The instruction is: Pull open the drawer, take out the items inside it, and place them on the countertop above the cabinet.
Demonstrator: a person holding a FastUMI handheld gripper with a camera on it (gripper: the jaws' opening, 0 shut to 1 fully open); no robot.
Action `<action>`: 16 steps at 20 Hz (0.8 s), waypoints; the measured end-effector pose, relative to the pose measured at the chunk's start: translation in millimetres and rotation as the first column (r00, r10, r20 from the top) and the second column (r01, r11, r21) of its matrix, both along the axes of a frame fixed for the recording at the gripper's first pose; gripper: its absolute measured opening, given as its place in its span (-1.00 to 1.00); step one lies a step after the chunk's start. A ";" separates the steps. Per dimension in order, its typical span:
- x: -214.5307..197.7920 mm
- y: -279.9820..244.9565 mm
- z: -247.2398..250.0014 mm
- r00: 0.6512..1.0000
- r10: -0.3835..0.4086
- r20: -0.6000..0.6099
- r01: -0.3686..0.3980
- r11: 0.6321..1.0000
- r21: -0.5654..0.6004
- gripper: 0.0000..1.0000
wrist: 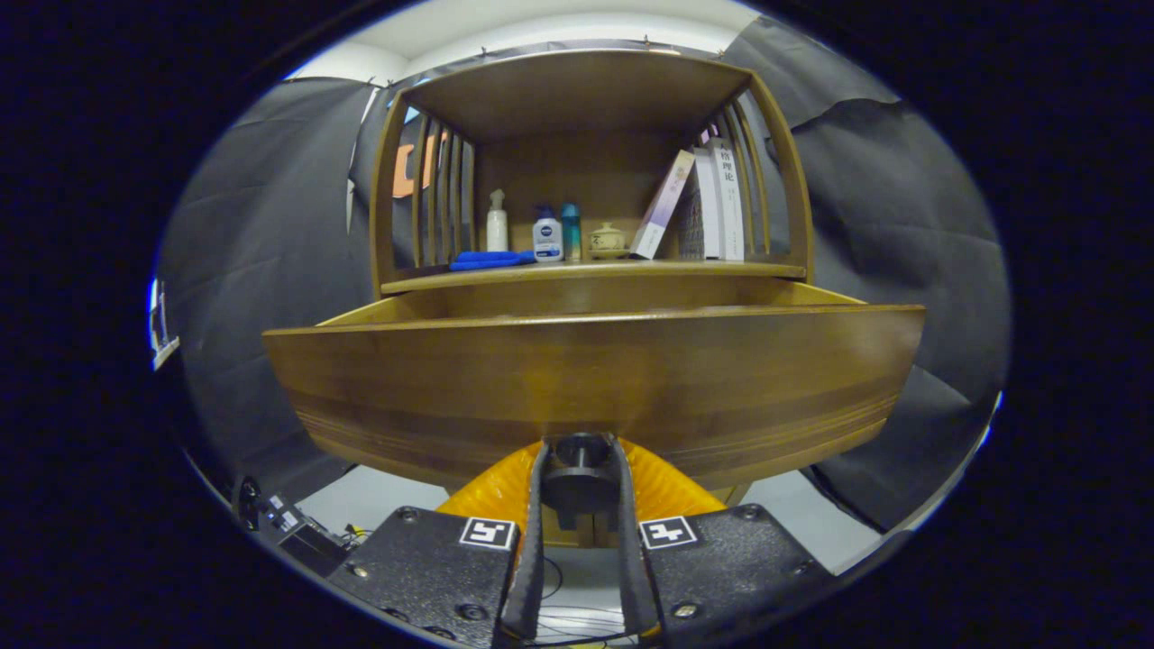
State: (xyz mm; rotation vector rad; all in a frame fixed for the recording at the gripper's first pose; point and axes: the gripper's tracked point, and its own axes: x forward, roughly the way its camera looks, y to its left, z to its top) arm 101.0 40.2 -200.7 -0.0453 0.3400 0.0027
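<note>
Gripper [580, 469] clamps drawer [595, 379] knob [580, 478].

Shelf: 3 bottles [547, 236], blue cloth [491, 260], teapot [607, 240], books [712, 203].

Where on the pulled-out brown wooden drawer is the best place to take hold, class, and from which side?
Grip the round dark knob low on the brown wooden drawer front, coming straight from the front. It juts out from the flat panel, and the claw already has its fingers closed on either side of it.
</note>
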 end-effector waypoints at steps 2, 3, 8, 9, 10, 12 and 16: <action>-8.9 1.4 -1.3 1.000 0.014 -0.006 -0.014 1.000 0.008 -0.26; -13.5 2.7 -2.3 1.000 0.021 -0.010 -0.021 1.000 0.007 -0.26; -27.1 6.2 -3.5 0.999 0.028 -0.032 -0.027 0.999 0.028 -0.26; -27.8 6.9 -3.8 0.999 0.032 -0.033 -0.031 0.999 0.026 -0.26; -28.4 6.7 -3.3 0.999 0.037 -0.035 -0.036 0.999 0.023 -0.26; -28.4 5.7 -3.2 0.998 0.034 -0.045 -0.033 0.999 0.025 -0.26; -33.1 6.1 -3.8 0.992 0.034 -0.119 -0.033 0.999 0.010 -0.19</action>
